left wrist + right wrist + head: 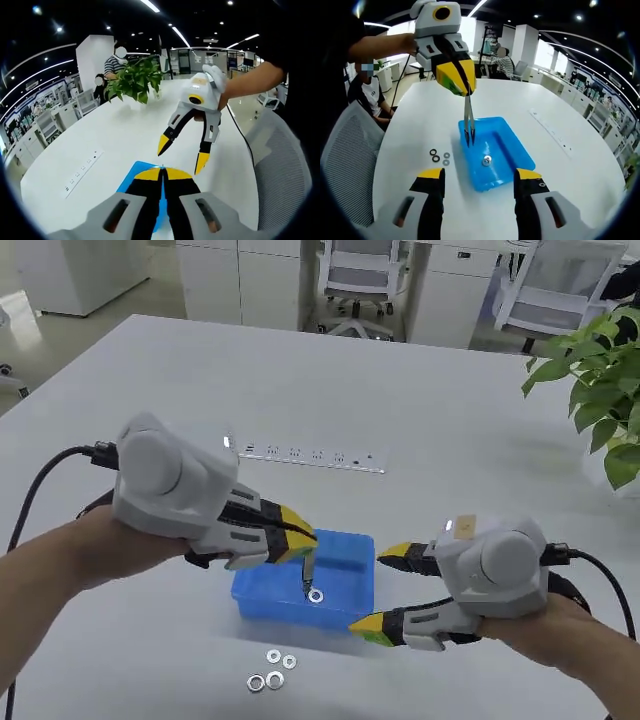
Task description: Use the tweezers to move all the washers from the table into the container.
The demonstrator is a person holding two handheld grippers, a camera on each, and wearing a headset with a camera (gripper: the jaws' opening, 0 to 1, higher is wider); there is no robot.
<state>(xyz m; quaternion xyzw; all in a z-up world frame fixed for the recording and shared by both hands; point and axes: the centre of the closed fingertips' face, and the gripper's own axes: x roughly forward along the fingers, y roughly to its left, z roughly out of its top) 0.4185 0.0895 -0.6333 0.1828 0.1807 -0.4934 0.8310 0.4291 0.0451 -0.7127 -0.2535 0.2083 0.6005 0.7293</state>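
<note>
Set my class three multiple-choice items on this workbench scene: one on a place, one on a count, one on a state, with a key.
1. Where do the loose metal washers lie?
A. inside the container
B. on the white table, outside the blue plastic container
C. between a gripper's jaws

2. How many washers lie in the blue plastic container?
A. none
B. one
C. five

3. How does the right gripper stand?
A. open, holding nothing
B. shut on the tweezers
C. shut on a washer

Key:
1 B: they sit on the table, near the container's wall.
2 B: a single washer rests on its floor.
3 A: its jaws stand apart; the left gripper clamps the metal tweezers.
</note>
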